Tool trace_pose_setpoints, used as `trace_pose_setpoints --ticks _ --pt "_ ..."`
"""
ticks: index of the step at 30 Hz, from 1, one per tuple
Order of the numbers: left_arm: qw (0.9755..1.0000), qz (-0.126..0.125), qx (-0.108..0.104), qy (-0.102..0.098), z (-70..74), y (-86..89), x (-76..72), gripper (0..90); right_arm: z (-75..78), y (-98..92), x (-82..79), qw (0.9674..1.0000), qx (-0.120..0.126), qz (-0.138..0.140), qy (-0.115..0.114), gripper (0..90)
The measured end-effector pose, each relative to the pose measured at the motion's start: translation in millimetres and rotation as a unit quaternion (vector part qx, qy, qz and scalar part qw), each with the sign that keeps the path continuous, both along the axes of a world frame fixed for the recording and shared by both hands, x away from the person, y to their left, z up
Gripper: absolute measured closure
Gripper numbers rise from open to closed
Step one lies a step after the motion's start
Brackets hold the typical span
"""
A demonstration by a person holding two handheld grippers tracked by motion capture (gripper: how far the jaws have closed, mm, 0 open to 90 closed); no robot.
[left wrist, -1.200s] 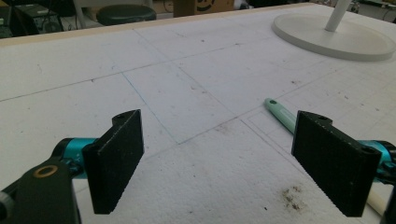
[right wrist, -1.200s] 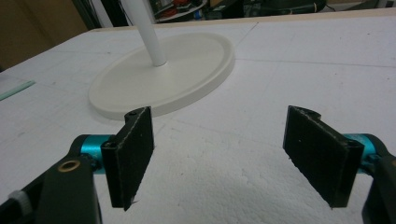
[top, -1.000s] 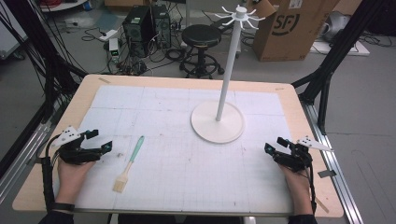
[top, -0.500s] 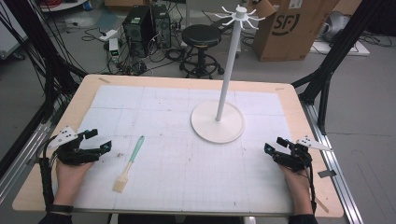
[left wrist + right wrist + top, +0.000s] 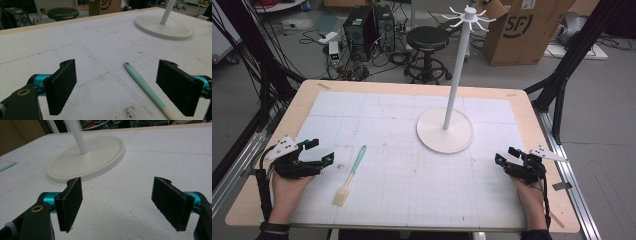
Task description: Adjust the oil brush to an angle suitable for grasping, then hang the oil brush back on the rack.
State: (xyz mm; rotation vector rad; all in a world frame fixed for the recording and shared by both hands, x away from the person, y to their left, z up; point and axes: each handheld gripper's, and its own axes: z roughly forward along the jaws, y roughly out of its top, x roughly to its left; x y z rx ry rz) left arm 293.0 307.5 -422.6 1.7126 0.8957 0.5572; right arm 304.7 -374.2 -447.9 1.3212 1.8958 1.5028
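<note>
while both hands rest near the bottom corners of the high view, the left gripper (image 5: 319, 159) and the right gripper (image 5: 503, 159) each have jaws spread wide, holding nothing. the mint-green-handled pastry brush with pale bristles (image 5: 350, 175) lies on the white gridded table (image 5: 402, 200) just right of the left gripper. i'd say close squarely across its slim handle. the white hook stand on a round base (image 5: 445, 129) sits upper centre; no containers here.

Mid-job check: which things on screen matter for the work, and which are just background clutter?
Likely in play:
brush
stand
left claw, open
right claw, open

Just about:
stool
box
computers
</note>
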Motion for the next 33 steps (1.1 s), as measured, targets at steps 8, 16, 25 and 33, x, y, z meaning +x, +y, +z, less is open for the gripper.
trace_pose_setpoints --ticks 8,16,25,33 --pt "1.0000 -0.007 -0.005 -0.005 3.4 -3.5 -2.9 17.4 -0.1 -1.2 0.3 1.0000 0.005 -0.007 0.001 23.9" --pt "0.9999 -0.010 0.013 -0.001 9.2 -14.9 -9.6 17.9 -0.1 -0.9 0.3 1.0000 0.004 -0.003 0.003 23.9" --pt "0.9985 -0.027 0.042 0.023 5.1 -43.6 -19.9 21.6 0.0 -0.3 0.1 1.0000 0.000 -0.002 0.001 24.0" --pt "0.9964 -0.021 0.054 0.062 -5.1 -53.9 -25.8 22.9 -0.1 0.1 0.1 1.0000 -0.001 -0.002 0.000 24.0"
